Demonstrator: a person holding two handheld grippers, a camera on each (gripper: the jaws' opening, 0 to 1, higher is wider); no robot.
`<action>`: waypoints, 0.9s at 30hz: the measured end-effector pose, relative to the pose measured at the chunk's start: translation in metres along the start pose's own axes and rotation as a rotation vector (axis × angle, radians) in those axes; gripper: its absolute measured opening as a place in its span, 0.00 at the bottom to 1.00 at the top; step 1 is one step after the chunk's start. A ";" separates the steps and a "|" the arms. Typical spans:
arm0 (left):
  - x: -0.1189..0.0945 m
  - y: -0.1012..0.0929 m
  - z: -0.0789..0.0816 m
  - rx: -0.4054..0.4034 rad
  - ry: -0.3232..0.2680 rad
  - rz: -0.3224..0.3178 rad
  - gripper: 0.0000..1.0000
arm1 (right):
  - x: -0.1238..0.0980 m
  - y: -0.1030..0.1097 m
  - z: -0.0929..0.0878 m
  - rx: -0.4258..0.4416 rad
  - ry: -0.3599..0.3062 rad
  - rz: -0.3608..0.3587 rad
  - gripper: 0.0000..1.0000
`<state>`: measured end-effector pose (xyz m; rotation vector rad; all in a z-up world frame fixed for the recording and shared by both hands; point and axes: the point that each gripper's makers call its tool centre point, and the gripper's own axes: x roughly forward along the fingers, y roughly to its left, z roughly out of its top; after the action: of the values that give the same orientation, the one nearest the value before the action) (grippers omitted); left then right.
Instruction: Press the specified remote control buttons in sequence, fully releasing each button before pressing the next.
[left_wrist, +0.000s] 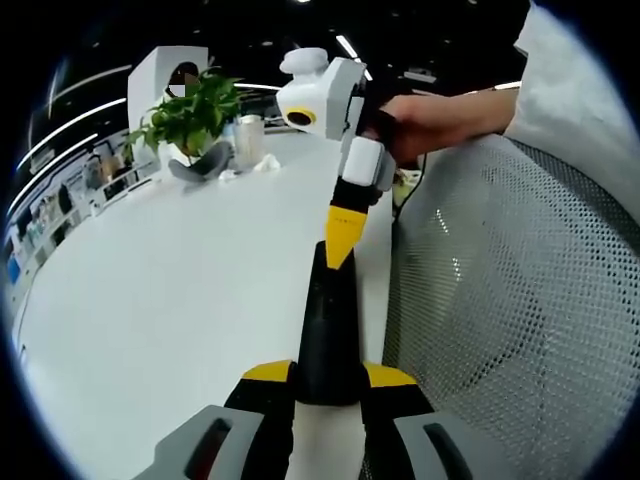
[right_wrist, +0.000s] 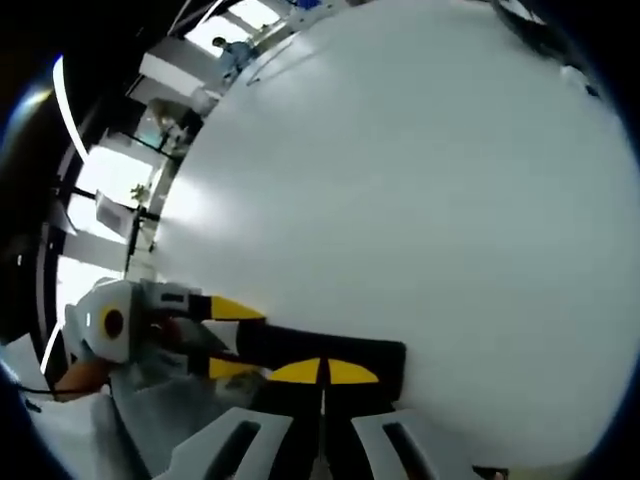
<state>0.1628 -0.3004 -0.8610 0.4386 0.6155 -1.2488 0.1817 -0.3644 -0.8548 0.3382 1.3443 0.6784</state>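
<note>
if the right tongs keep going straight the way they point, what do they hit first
Most likely the black remote. The right tongs, closed at the tips, sit right over it and may already be touching; depth is unclear. The left tongs hold its other end. Beyond lies the white table.

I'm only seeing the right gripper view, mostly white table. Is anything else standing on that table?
Observer: Yes. In the left gripper view a potted plant stands at the far end of the table.
Operator: Where is my tip on the remote?
Observer: The right gripper, yellow tips shut, sits at the far end of the remote; the left gripper clamps the near end.
Operator: Anything beside the table?
Observer: A grey mesh chair back, right at its edge.
</note>
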 end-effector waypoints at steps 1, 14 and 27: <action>0.000 0.000 0.000 0.000 0.000 0.000 0.24 | 0.000 0.000 0.000 -0.001 0.000 0.000 0.00; 0.000 -0.001 0.001 0.002 0.002 0.001 0.24 | 0.000 0.001 0.000 -0.047 -0.004 -0.023 0.00; 0.000 -0.001 0.001 0.007 0.006 0.001 0.24 | -0.001 0.002 0.001 0.003 0.010 0.001 0.00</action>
<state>0.1619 -0.3012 -0.8602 0.4489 0.6163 -1.2492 0.1821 -0.3637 -0.8529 0.3384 1.3546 0.6792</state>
